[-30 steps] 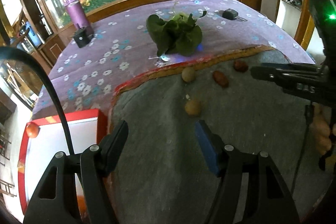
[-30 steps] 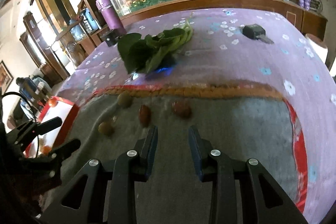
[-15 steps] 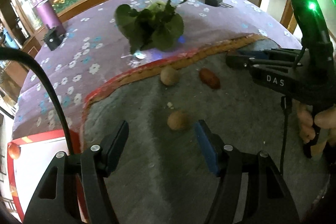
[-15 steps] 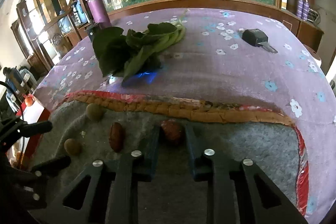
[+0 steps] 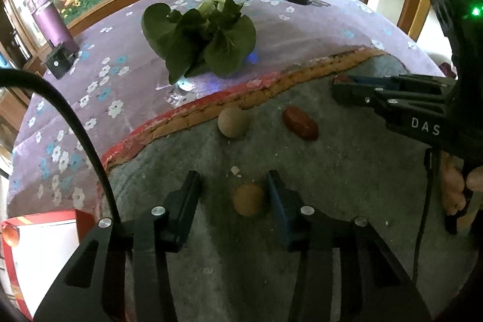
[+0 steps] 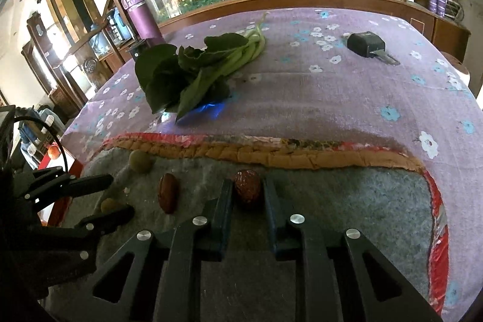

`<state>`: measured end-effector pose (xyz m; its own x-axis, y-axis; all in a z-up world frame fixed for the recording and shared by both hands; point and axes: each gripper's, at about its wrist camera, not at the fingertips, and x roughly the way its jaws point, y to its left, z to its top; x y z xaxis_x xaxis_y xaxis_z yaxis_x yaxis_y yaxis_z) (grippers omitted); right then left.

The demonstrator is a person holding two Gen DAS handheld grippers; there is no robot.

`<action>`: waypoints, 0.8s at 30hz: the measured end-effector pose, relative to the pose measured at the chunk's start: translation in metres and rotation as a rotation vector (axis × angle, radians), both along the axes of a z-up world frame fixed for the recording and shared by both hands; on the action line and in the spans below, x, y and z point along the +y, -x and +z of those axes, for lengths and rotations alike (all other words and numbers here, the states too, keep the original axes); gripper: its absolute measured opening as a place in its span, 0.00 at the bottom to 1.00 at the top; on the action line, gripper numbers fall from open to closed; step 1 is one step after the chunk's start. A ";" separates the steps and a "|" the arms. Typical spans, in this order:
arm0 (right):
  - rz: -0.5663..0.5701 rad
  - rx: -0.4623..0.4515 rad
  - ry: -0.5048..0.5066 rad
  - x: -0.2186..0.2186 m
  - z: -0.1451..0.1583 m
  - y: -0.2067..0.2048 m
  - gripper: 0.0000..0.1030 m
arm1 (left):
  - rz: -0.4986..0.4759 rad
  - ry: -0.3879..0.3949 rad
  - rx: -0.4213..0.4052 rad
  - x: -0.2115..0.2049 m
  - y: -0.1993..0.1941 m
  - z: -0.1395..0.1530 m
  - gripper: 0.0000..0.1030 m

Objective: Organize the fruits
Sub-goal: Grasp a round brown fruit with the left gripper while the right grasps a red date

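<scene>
My left gripper (image 5: 232, 195): jaws closing, tan fruit (image 5: 248, 202) between, right pad touching it. My right gripper (image 6: 248, 192): clamped on wrinkled date (image 6: 247, 185).

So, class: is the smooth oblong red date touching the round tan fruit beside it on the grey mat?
Apart. The left wrist view shows bare grey mat between the red date and the tan fruit.

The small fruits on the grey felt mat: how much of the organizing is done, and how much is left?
Done: an orange fruit sits at the red-rimmed white tray. In hand: right gripper jaws clamp the wrinkled dark-red fruit; left gripper jaws are closing around the round tan fruit. Left: the pale round fruit and the oblong red fruit.
</scene>
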<state>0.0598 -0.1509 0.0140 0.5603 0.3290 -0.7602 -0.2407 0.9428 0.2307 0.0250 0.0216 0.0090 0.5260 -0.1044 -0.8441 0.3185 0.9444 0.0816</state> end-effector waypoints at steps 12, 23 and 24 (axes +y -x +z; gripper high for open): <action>-0.010 0.006 -0.021 -0.003 0.001 0.000 0.19 | 0.030 -0.011 -0.043 0.001 0.014 0.000 0.17; -0.008 -0.029 -0.042 -0.006 0.008 0.004 0.19 | 0.098 0.050 -0.106 0.022 0.042 0.018 0.18; -0.006 -0.035 -0.046 -0.005 0.010 0.005 0.19 | 0.106 0.055 -0.117 0.025 0.046 0.022 0.18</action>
